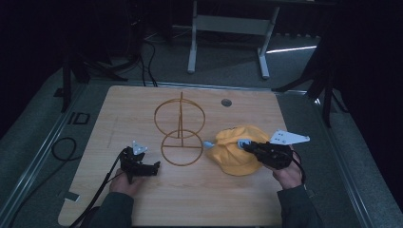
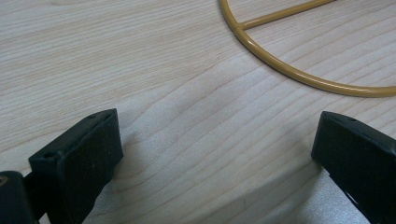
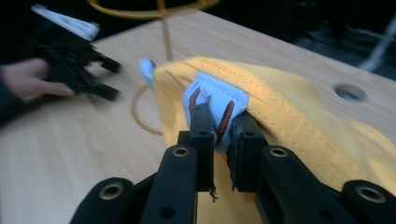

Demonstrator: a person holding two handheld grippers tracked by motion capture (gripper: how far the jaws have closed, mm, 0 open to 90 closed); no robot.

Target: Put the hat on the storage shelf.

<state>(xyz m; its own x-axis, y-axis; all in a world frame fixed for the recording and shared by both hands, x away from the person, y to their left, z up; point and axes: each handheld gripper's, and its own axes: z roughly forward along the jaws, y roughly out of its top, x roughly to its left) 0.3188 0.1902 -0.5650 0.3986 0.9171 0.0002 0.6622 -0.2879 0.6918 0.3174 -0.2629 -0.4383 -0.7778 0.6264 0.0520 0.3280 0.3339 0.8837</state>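
Pinching the pale-blue tab (image 3: 215, 100) at the edge of the yellow hat (image 1: 236, 151), the right gripper (image 1: 247, 146) holds it just beside the wire stand (image 1: 181, 135) – presumably for hanging – while the left gripper (image 1: 153, 168) rests on the table (image 1: 204, 199), jaws spread, empty

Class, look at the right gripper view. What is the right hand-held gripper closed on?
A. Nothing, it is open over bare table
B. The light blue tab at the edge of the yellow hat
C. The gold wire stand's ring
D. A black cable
B: the right hand-held gripper pinches the light blue tab sewn to the yellow hat, jaws nearly together.
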